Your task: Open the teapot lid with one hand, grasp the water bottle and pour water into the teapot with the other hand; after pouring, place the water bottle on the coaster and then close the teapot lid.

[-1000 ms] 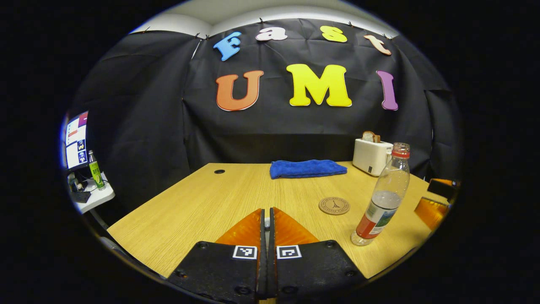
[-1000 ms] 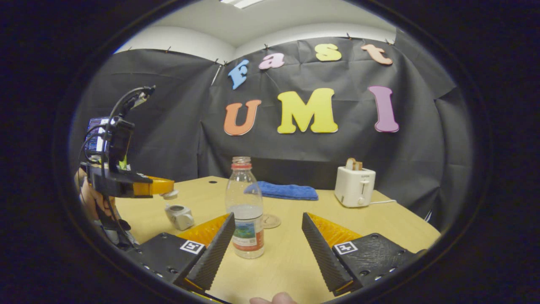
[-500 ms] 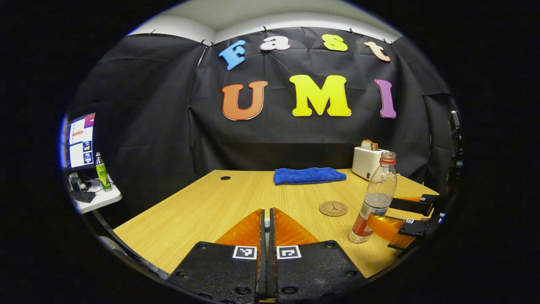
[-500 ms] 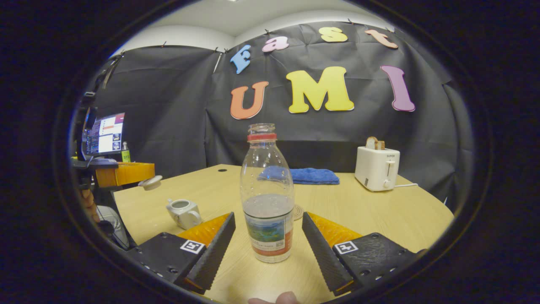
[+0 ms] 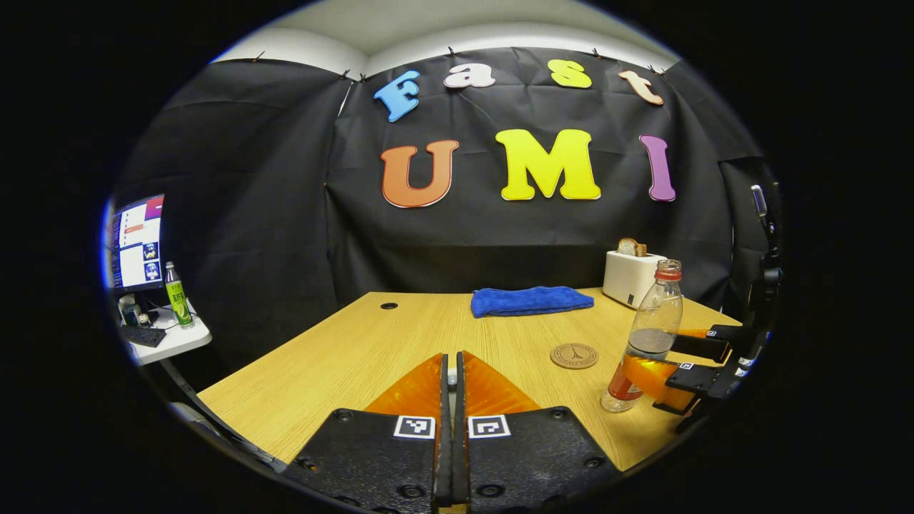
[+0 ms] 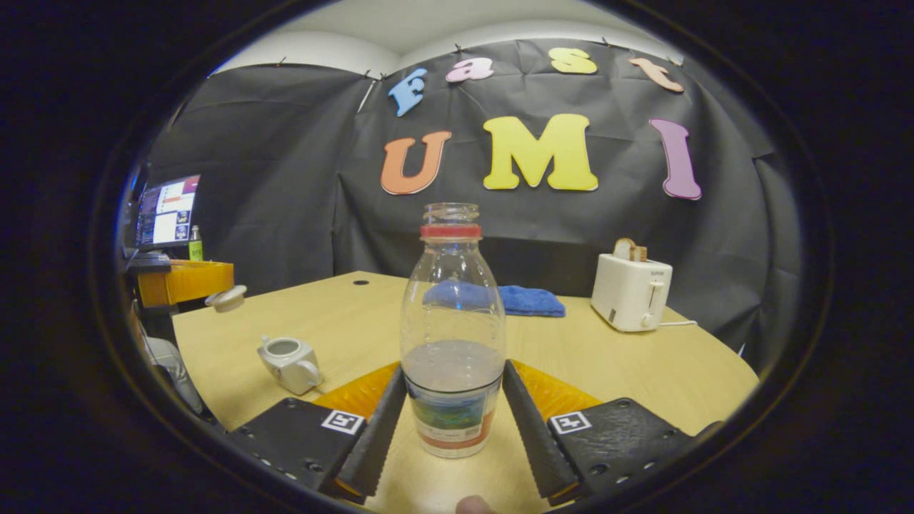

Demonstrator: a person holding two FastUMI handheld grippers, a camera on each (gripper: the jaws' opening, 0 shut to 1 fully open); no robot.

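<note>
The right gripper (image 6: 453, 421) is clamping the water bottle (image 6: 452, 335), ready for lifting. Left of the bottle, the left gripper (image 6: 214, 289) is pinching the lid (image 6: 227, 298) above the open teapot (image 6: 289, 363), clearing the mouth.

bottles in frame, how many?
2. A clear water bottle stands on the table between the right gripper's fingers. A small green bottle stands on the side desk by the monitor. Others may be hidden.

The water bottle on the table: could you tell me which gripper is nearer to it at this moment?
Right. The right gripper has a finger on either side of the water bottle; the left gripper holds the teapot lid away beyond the teapot.
</note>
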